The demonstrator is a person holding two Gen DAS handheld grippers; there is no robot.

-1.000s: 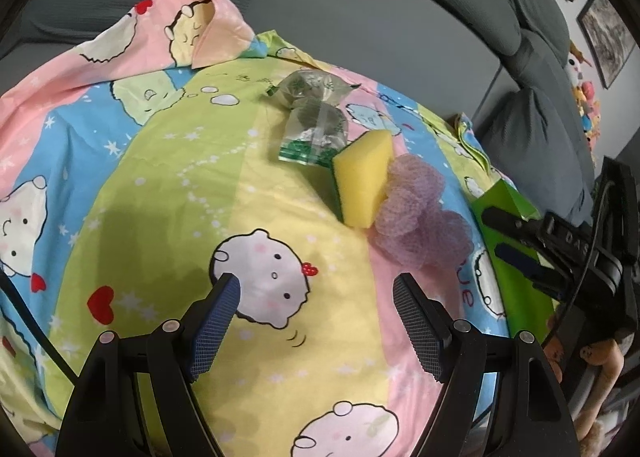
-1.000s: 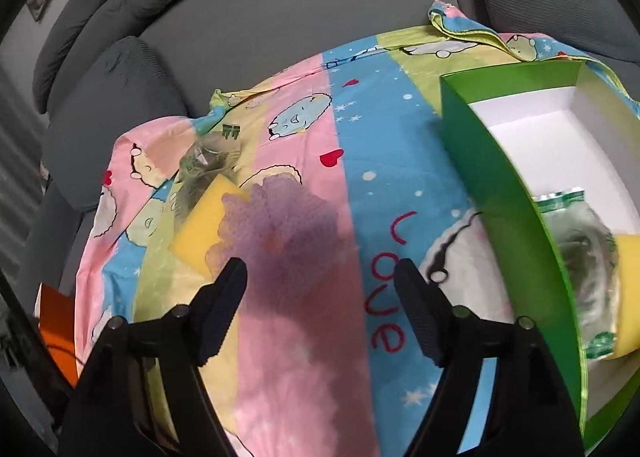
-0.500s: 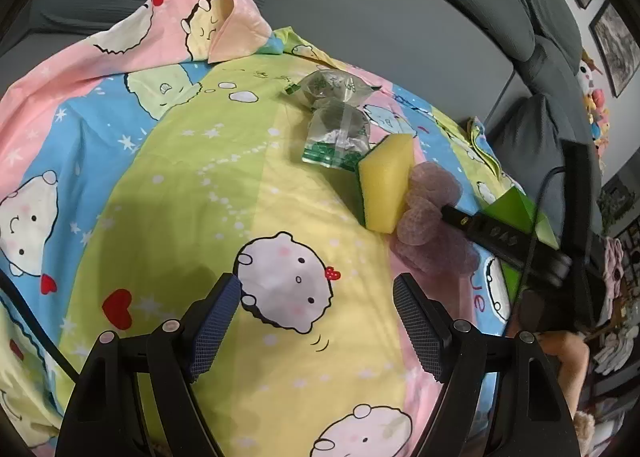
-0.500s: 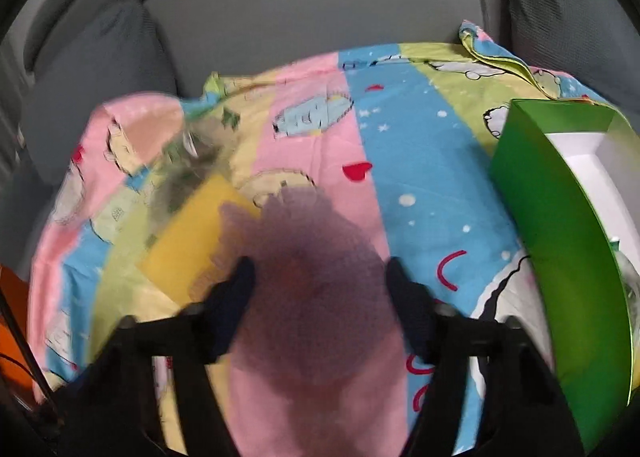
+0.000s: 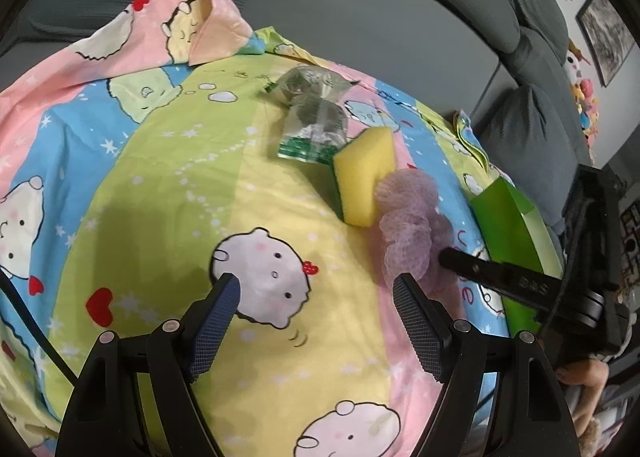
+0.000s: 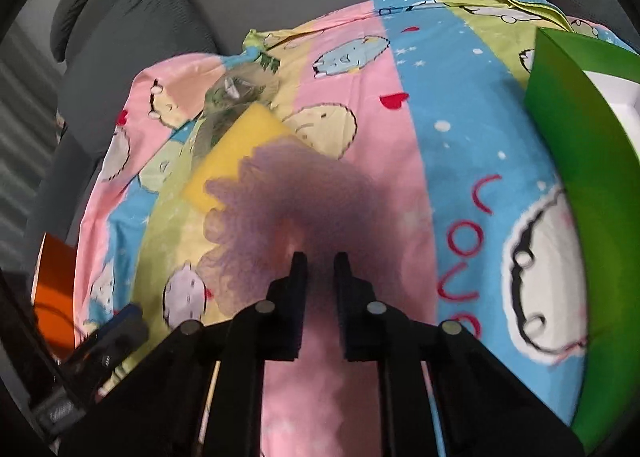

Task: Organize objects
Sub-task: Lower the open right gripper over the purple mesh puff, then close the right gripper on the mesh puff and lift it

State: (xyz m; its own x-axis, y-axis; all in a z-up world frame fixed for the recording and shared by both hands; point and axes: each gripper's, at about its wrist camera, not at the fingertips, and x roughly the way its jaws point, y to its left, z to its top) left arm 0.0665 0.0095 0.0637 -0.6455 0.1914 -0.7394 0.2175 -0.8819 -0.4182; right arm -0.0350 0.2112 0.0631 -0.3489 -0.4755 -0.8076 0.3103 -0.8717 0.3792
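- On the left of the cartoon-print sheet (image 5: pixel 132 193), the left tongs (image 5: pixel 316 297) stand wide with nothing between them.
- Behind the yellow sponge (image 5: pixel 364 177), two clear crinkled packets (image 5: pixel 316 117) lie partly hidden; their contents are hard to make out.
- Grey sofa cushions (image 5: pixel 400 17) rise behind the sheet.
- Soft purple mesh puff (image 6: pixel 288 209) touches the sponge; it looks blurred in the right view.
- Right tongs (image 6: pixel 320 261) are closed narrow on the puff's near edge.
- Green box (image 6: pixel 592 185) is cut off at the right.
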